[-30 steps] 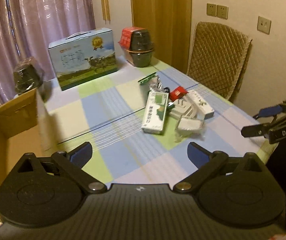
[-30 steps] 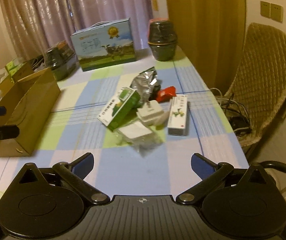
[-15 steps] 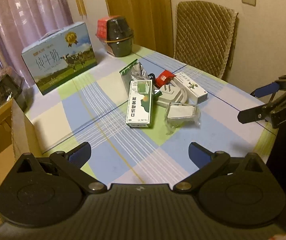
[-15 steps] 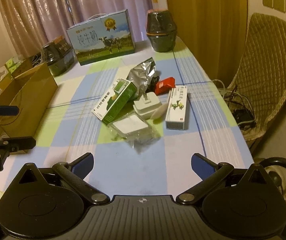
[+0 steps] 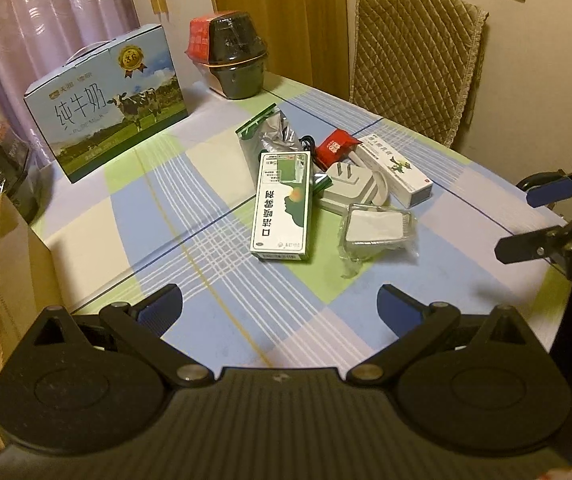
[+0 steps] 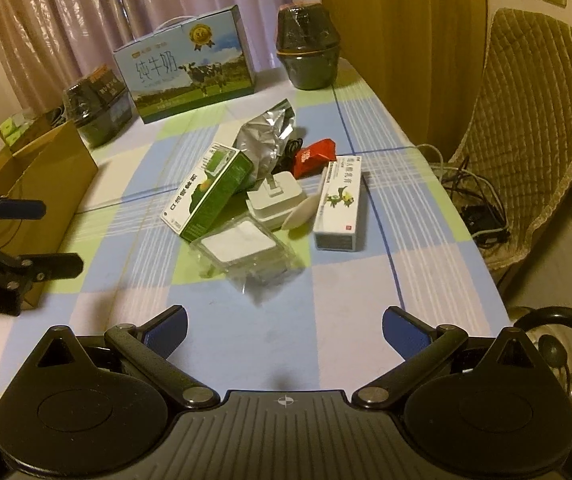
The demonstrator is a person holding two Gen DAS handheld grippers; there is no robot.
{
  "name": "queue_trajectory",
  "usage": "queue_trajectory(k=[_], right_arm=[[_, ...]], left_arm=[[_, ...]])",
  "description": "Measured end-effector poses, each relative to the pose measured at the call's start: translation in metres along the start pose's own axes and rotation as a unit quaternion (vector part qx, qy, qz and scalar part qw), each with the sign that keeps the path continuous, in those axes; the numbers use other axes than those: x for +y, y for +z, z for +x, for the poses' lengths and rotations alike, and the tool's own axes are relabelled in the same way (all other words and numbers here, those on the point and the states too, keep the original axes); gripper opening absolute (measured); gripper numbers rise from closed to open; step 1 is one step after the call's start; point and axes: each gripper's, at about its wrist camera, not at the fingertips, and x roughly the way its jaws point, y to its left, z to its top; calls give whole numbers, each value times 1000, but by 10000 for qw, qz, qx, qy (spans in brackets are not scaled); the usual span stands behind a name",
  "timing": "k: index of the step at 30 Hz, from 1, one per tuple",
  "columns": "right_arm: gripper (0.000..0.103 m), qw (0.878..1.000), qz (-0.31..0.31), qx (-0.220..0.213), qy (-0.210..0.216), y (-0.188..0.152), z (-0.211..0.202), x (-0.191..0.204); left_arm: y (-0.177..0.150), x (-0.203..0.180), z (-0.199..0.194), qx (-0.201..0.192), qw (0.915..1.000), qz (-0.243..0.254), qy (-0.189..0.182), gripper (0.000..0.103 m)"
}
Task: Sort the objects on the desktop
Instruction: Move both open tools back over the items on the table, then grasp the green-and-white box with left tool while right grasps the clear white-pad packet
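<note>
**Both grippers wait by the pile, nothing picked up yet**

On my far left is the brown cardboard box [image 6: 42, 184]. It is open on top and sits at the left edge of the table [image 6: 246, 344]. I think that is where the things should go, but I can't be sure.

Next comes my left gripper [image 5: 280, 306]. Its jaws are spread wide and there is nothing between them. It hangs over the near part of the table, just short of the pile.

The pile is in the middle of the table. Going left to right in the right wrist view, first there is the green and white box [image 6: 208, 194], lying tilted with one end propped up. Behind it is a crinkly silver bag [image 6: 266, 136]. In front is a clear plastic pack [image 6: 242, 246] with something white inside. It is the closest thing to me. Then the white plug [image 6: 276, 200], a small red packet [image 6: 314, 156], and a long white box [image 6: 340, 204] on the right side. They all touch or lie just beside each other.

My right gripper [image 6: 284, 328] is wide open too and holds nothing.

I think this is the very start of the job: pick the first thing. The next move should be to reach down for one thing at the edge of the pile, maybe the clear pack or the long white box, and close on it without bumping the others. The clear pack looks floppy, so it may slip.
</note>
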Motion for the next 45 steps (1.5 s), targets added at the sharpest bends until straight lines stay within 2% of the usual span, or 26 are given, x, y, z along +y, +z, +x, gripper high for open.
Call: queue_trajectory(k=[11, 22, 32, 37, 39, 45], right_arm=[[101, 9951, -871, 161, 443, 5, 28, 17], [99, 9849, -1620, 195, 580, 17, 55, 19], [90, 9699, -2300, 317, 738, 34, 84, 29], [85, 9655, -2447, 455, 764, 42, 102, 28], [85, 9644, -2490, 474, 757, 44, 107, 28], [84, 9623, -2555, 532, 772, 48, 118, 29]], left_arm=[[22, 2, 40, 64, 9999, 36, -156, 102], [34, 8, 79, 294, 9977, 452, -411, 100], [57, 5, 108, 684, 9863, 1356, -638, 98], [65, 1, 124, 816, 9772, 1838, -676, 96], [67, 1, 130, 858, 9745, 1964, -671, 93], [73, 2, 145, 888, 9704, 2100, -793, 92]])
